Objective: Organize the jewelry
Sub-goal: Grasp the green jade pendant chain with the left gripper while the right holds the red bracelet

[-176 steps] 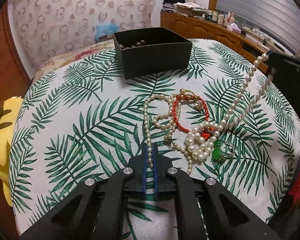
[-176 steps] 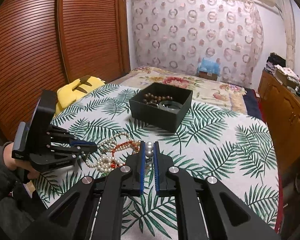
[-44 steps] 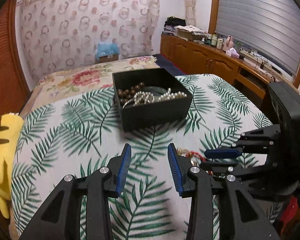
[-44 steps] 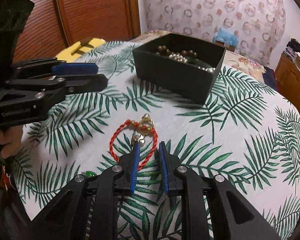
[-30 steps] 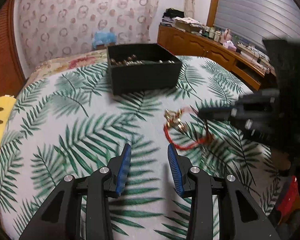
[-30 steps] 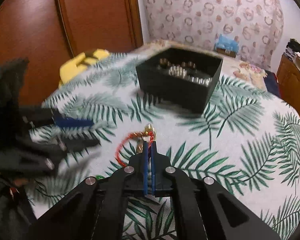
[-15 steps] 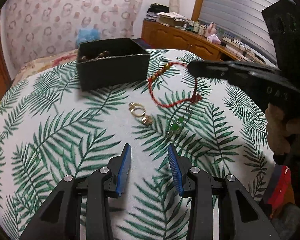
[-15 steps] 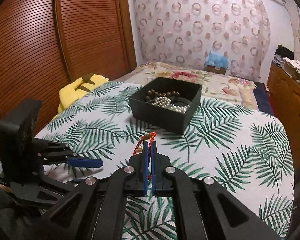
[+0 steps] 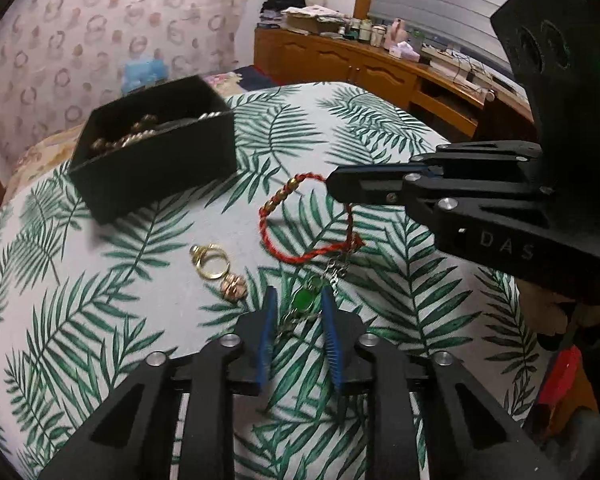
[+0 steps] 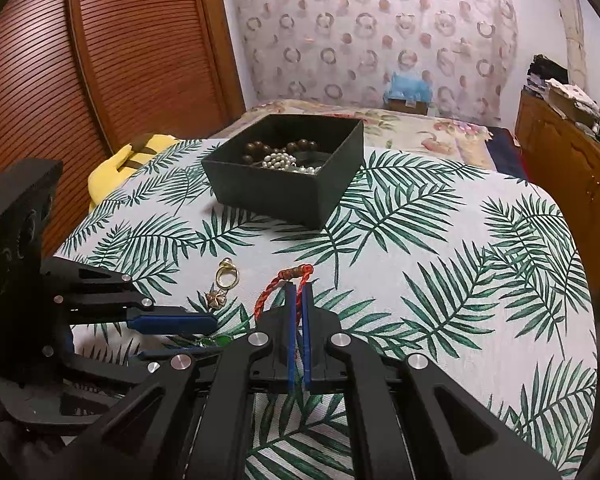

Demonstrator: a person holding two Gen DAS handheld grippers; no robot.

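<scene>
Between right fingers (image 10: 299,296) (closed), red bracelet (image 9: 296,220)

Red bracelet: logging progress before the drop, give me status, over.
Right gripper shut on red bracelet, lifted. Left gripper open around green earring. Gold ring on cloth. Path to black box looks clear.

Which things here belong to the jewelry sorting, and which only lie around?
Job:
- red cord bracelet, held in right claw
- green-stone chain, between open left claw
- gold ring
- flower earring
- black box

Lying about:
- yellow plush
- blue bag
- leaf tablecloth
</scene>
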